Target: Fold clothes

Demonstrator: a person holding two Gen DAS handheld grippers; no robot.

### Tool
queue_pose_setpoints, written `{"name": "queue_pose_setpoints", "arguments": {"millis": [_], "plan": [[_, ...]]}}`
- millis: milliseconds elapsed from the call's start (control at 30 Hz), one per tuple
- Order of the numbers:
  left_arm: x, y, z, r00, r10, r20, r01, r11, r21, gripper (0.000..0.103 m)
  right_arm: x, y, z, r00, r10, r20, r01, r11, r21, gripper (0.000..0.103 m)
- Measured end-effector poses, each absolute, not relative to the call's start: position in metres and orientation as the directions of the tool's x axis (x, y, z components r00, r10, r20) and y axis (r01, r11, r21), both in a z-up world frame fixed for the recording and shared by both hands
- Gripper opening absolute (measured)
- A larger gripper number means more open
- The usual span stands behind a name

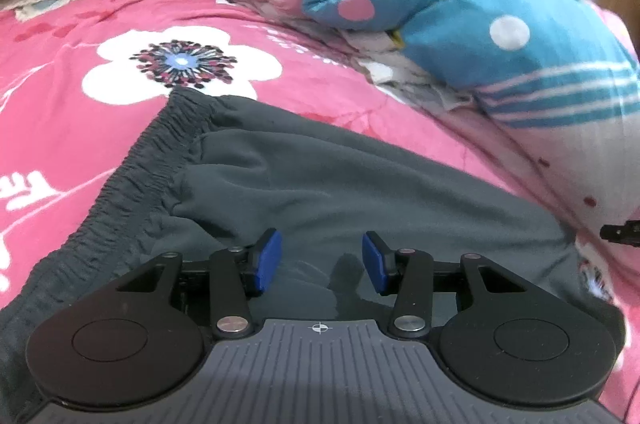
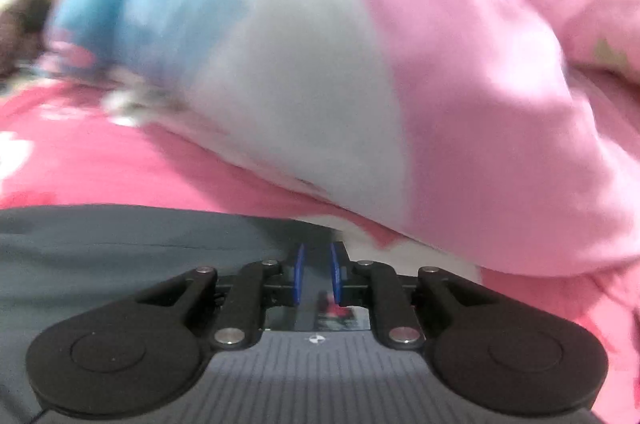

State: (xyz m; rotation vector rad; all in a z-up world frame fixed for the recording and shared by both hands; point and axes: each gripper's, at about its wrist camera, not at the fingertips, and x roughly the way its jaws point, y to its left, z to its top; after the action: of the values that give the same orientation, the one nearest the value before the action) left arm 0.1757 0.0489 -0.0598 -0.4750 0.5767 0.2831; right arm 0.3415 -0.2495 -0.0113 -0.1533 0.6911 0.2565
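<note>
Left gripper (image 1: 322, 262): nearest the left wrist camera; jaws released, blue pads (image 1: 269, 261) well apart over cloth, nothing pinched.
Right gripper (image 2: 317, 274): nearest the right wrist camera; jaws only narrowly apart, pads not pressing; whether cloth lies in the slit cannot be told, as the view is blurred.
Dark grey fleece trousers with a gathered elastic waistband (image 1: 304, 183): spread flat under and ahead of the left jaws; waistband (image 1: 132, 183) runs away to their left. At the right jaws, the far grey edge (image 2: 120, 240) lies just ahead.
Pink bed cover printed with white flowers (image 1: 80, 71): carries the trousers; bare beyond both jaws.
Blue-and-pink spotted quilt, bundled (image 1: 480, 23): well ahead of the left jaws, to their right; looms close above the right jaws.
Step in hand (judged): between folds, garment laid down and let go.
Next move (judged): each pair of jaws needs to close on an edge or corner of the trousers, lifting a single layer clear of the cover without snagging the quilt.
</note>
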Motion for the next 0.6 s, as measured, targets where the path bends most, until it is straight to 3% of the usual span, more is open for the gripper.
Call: {"name": "queue_pose_setpoints", "arguments": {"millis": [167,267,500,600], "plan": [[0.169,0.062,-0.059,0.804,0.162,-0.572,-0.444,0.803,-0.397,0.045,0.328,-0.162,0.004,0.576,0.461,-0.675,-0.542,0.834,0.106,0.015],[0.165,0.074,-0.059,0.791,0.218,-0.572,-0.504,0.761,-0.408,0.045,0.331,-0.095,-0.007,0.434,0.555,-0.71,-0.653,0.736,0.176,0.015],[0.167,0.09,-0.065,0.77,0.243,-0.59,-0.551,0.719,-0.424,0.045,0.361,0.018,-0.07,0.306,0.532,-0.789,-0.708,0.682,0.185,0.014],[0.168,0.089,-0.065,0.769,0.247,-0.589,-0.552,0.722,-0.417,0.045,0.379,0.008,-0.062,0.4,0.513,-0.76,-0.61,0.768,0.197,0.015]]}}
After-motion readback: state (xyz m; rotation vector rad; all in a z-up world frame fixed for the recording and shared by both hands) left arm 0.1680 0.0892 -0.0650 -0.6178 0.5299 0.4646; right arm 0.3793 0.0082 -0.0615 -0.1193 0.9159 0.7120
